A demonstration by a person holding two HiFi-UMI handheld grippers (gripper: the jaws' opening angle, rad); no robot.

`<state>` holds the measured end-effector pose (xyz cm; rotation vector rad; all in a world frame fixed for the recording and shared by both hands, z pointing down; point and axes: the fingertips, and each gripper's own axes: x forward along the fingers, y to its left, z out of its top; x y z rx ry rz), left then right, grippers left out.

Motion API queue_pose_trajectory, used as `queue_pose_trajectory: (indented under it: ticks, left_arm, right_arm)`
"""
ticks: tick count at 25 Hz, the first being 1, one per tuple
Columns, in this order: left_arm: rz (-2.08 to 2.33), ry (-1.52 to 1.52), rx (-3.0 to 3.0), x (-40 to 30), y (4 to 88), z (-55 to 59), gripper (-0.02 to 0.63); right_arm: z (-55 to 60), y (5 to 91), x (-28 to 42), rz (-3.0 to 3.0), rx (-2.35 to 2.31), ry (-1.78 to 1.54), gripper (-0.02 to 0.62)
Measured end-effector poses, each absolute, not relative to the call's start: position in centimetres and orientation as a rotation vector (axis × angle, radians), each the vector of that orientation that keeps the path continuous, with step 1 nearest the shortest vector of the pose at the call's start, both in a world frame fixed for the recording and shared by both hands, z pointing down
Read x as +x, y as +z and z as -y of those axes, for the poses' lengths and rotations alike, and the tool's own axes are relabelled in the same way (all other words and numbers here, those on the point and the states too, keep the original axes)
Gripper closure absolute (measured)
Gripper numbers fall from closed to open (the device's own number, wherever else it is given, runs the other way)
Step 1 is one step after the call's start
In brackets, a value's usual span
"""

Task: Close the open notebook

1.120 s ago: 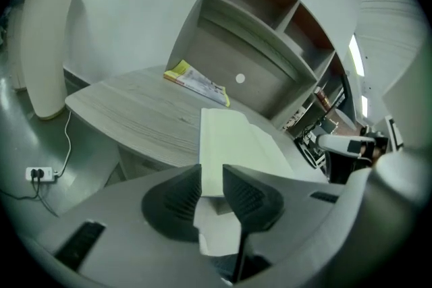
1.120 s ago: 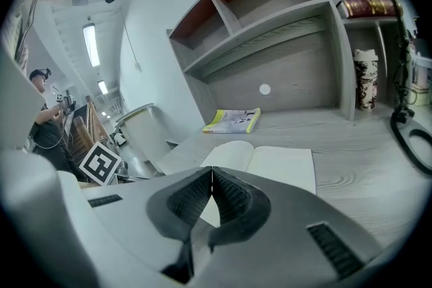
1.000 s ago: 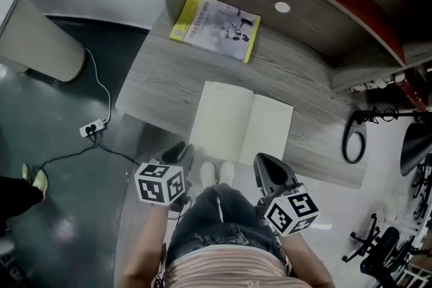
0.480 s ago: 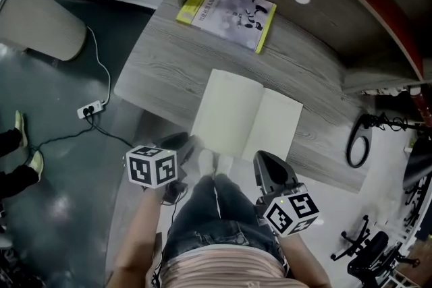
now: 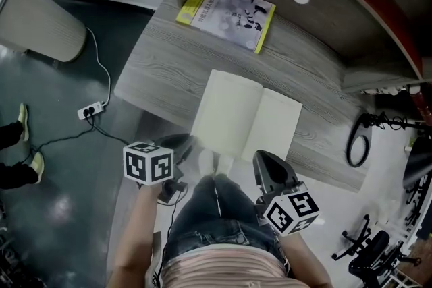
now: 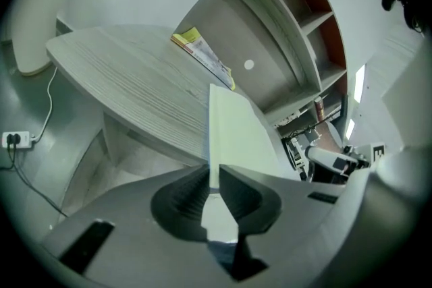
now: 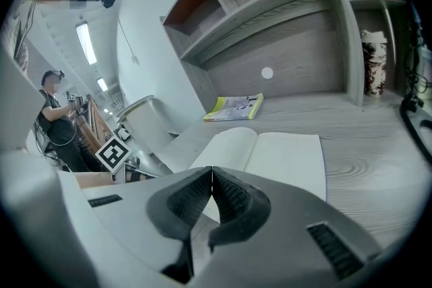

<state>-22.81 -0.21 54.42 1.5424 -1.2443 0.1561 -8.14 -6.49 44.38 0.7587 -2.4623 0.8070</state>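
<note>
Grey desk (image 5: 162, 71), open notebook (image 5: 246, 123) at front edge, yellow book (image 5: 228, 10) behind

Bare tabletop (image 5: 155, 71) lies left and right of the open notebook (image 5: 246, 121); yellow book (image 5: 227, 12) and upright shelf wall (image 5: 317, 10) bound the far side.

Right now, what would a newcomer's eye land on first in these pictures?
The open notebook, blank pages spread flat on the grey desk, stands out first. Behind it, leftward, lies a yellow-edged book. Before the desk's near edge hover the left claw and right claw, both empty.
</note>
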Motion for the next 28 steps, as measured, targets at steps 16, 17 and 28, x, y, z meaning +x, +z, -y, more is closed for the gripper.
queue_pose_trajectory:
  ticks: [16,17,28]
  left_arm:
    - [1.349,0.179,1.642,-21.6,48.6,0.4,0.569]
    - [1.359,0.187,1.648,-21.5,48.3,0.5,0.569]
    - [1.442,0.241,1.682,-20.1,45.9,0.5,0.571]
  right_arm:
    - [5.4,43.7,-5.8,2.481,0.801,0.791,0.586]
    - [5.3,43.7,-5.6,2.48,0.805,0.789,0.586]
    - [4.3,43.1,-3.3,2.475,0.859,0.769,0.586]
